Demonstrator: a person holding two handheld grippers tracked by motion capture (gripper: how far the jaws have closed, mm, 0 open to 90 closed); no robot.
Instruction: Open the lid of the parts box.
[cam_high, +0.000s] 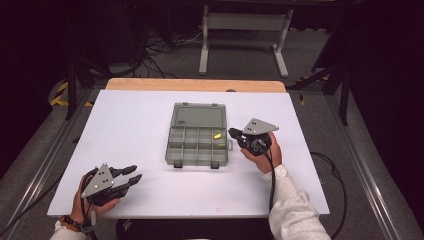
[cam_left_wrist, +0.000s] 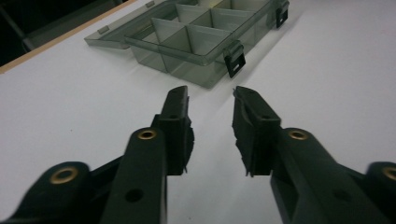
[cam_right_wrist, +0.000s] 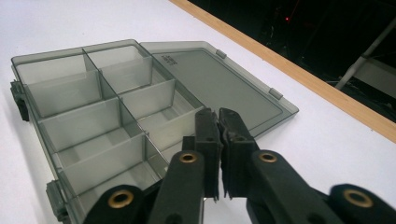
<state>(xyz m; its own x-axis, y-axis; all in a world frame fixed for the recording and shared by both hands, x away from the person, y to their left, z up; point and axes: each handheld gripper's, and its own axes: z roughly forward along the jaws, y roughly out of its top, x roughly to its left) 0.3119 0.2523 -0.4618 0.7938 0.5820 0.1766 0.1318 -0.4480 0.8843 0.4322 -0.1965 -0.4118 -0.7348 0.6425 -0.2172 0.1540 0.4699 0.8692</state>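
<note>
A clear grey compartment box (cam_high: 168, 150) lies open in the middle of the white table, its lid (cam_high: 199, 116) folded flat behind it. Two small yellow pieces (cam_high: 218, 135) sit in compartments at its right end. My right gripper (cam_high: 232, 133) is at the box's right edge, level with those pieces. In the right gripper view its jaws (cam_right_wrist: 218, 113) are shut together over the near compartments of the box (cam_right_wrist: 56, 98), with nothing seen between them. My left gripper (cam_high: 134, 173) rests near the front left of the table. Its jaws (cam_left_wrist: 210, 93) stand apart and empty, pointing at the box (cam_left_wrist: 177, 56).
The white table top (cam_high: 140, 115) has a wooden strip (cam_high: 195, 84) along its far edge. Behind it are a metal stand's legs (cam_high: 204, 47) and cables on the floor. A cable (cam_high: 272, 175) trails from the right gripper along the person's white sleeve.
</note>
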